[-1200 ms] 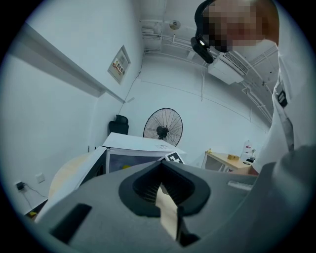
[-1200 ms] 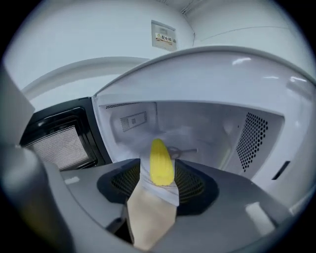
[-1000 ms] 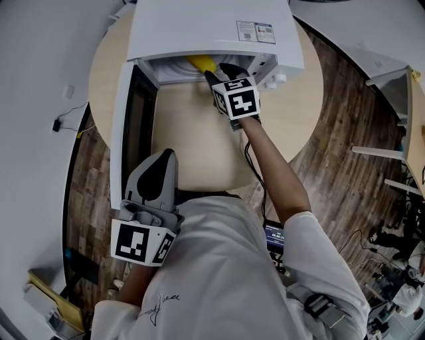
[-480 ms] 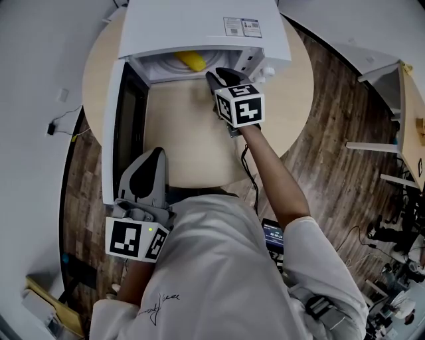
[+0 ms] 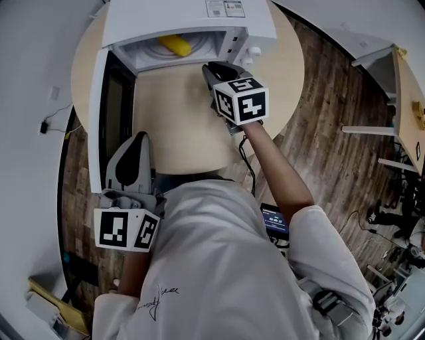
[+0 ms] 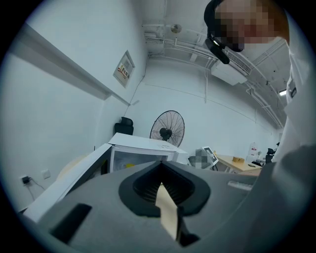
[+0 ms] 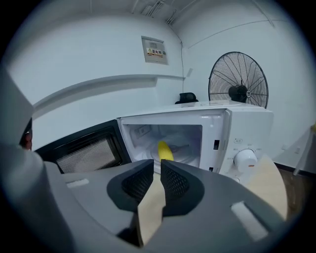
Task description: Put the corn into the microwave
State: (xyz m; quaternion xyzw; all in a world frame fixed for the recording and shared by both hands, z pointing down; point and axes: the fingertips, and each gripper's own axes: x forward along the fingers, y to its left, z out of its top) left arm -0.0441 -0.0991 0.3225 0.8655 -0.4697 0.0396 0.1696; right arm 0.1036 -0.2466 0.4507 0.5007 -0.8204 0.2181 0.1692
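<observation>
The yellow corn lies inside the white microwave, on its turntable; in the right gripper view the corn shows through the open cavity. My right gripper hovers over the table just in front of the oven mouth, apart from the corn. Its jaws have just been closing and now leave only a thin slit with nothing between them. My left gripper stays low at the table's near edge beside the open door, shut and empty.
The microwave door stands swung wide to the left. The round wooden table carries the oven at its far side. A black fan stands behind the oven. Wooden floor and other desks lie to the right.
My right gripper has pulled back out of the microwave mouth toward the person and risen a little. The corn stays inside. The left gripper has hardly moved.
</observation>
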